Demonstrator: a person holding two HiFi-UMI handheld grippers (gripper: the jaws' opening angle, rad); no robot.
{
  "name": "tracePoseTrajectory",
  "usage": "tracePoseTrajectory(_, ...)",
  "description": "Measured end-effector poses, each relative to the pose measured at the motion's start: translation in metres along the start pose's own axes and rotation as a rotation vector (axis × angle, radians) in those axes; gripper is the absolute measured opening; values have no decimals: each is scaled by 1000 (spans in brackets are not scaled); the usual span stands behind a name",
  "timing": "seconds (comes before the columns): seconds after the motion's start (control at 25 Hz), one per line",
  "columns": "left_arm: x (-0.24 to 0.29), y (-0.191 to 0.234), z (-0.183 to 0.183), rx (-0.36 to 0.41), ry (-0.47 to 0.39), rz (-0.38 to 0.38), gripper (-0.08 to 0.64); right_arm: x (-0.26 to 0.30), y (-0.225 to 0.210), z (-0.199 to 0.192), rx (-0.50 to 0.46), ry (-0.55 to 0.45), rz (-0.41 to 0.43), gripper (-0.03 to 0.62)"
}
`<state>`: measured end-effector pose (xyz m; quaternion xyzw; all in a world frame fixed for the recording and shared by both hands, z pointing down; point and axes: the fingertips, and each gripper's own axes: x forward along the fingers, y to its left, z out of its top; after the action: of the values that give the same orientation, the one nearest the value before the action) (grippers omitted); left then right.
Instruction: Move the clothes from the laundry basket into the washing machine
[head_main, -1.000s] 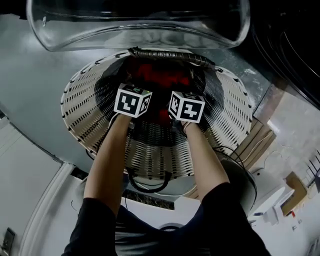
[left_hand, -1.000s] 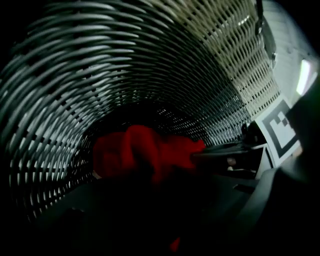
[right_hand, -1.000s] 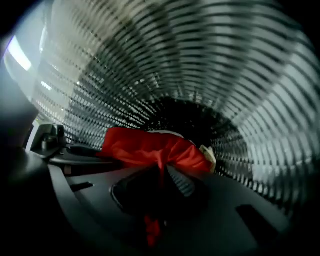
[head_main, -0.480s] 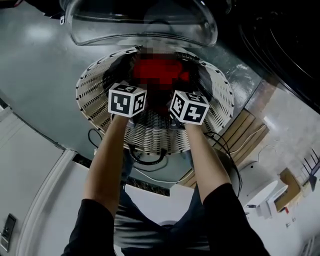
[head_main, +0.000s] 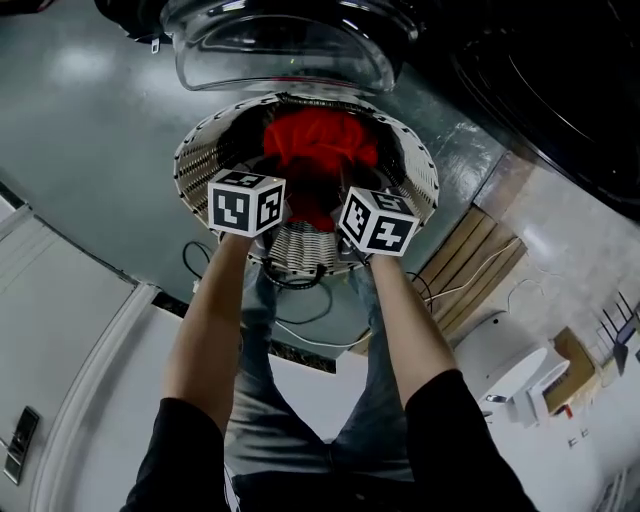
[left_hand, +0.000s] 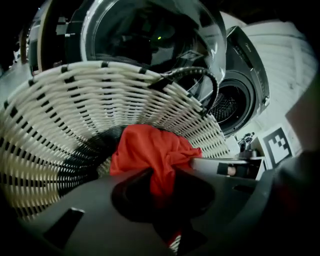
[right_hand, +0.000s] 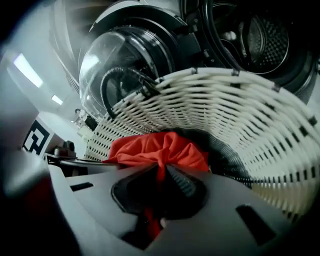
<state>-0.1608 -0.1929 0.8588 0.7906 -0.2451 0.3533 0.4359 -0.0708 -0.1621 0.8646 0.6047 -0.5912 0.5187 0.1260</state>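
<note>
In the head view my marker cubes are covering both pairs of jaws, so the grip is showing only in the two gripper views. There my left gripper (left_hand: 160, 195) is clenching a bunched fold of the red garment (left_hand: 150, 150). The cloth is running down between the jaws into shadow, where I am losing sight of its end. My right gripper (right_hand: 159, 175) is pinching a thin twist of the same garment, jaws nearly together on it.

The rest of the cloth is bulging just beyond both sets of jaws, over the inside of the white wicker laundry basket (head_main: 195, 170). I cannot tell whether its underside is touching the basket, since the cloth itself is hiding that. My hands are blocking the basket's near rim, and a dark cable (head_main: 188, 265) is trailing on the grey floor (head_main: 90, 130) beside it. The basket's dark handle (left_hand: 202, 80) is arching up at the far rim.

Beyond it the washing machine's glass door (head_main: 280, 50) is standing open, cut off by the top edge of the head view. The dark drum opening (right_hand: 260, 35) is showing to its right. Wooden slats (head_main: 470, 280) are lying right of the basket.

My left forearm (head_main: 215, 320) and right forearm (head_main: 405, 320) are reaching out side by side. Both grippers are angling down toward the basket, near each other but apart.
</note>
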Motion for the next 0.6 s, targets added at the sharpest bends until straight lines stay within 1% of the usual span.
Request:
tracePoseTrajectory(0.2, -41, -24, 6, -2, -6, -1, 103, -40, 25, 9, -13, -7, 11, 44)
tracePoseTrajectory(0.4, -56, -55, 19, -3, -1, 5, 103, -75, 24, 27, -5, -19, 17, 44)
tracePoseTrajectory(0.52, -70, -76, 32, 6, -18, 11, 104, -98, 28, 44, -13, -35, 31, 44)
tracePoseTrajectory(0.6, -81, -90, 38, -3, -30, 17, 104, -115, 31, 52, -19, -39, 43, 44)
